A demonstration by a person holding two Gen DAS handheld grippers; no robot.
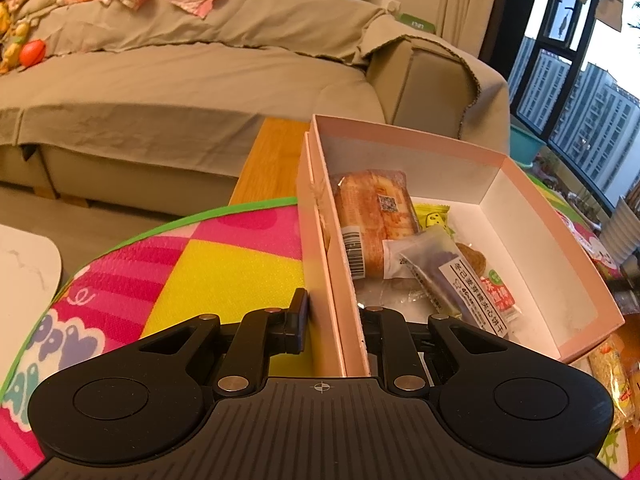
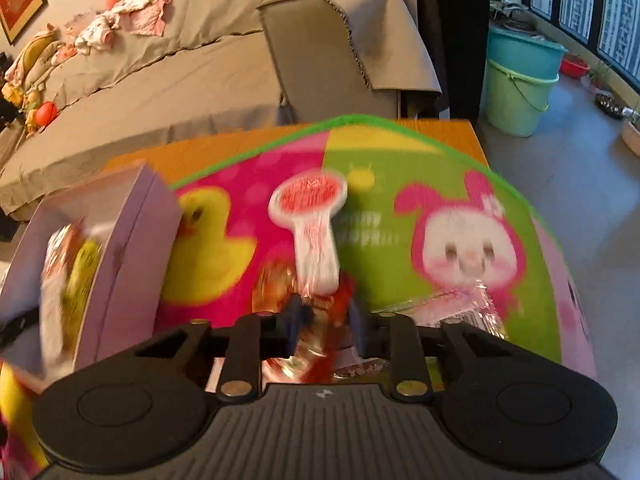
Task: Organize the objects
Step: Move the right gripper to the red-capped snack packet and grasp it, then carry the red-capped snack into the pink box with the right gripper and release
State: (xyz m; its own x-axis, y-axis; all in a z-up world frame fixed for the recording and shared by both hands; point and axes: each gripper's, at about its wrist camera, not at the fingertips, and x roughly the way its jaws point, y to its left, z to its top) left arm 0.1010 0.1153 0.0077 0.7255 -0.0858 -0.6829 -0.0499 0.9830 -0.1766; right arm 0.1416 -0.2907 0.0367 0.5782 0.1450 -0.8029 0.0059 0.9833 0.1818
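Both grippers work over the play mat (image 2: 224,168): the left gripper (image 1: 332,320) pinches the pink box (image 1: 532,216) wall at 6 o'clock; the right gripper (image 2: 324,316) clamps a blurred red-orange wrapped snack (image 2: 320,312), box at 9 o'clock.

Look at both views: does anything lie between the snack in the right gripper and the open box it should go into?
Nothing visible. The right gripper grips a blurred snack; the box stands to its left with only bare mat between. The box's near wall must be cleared; it is open on top.
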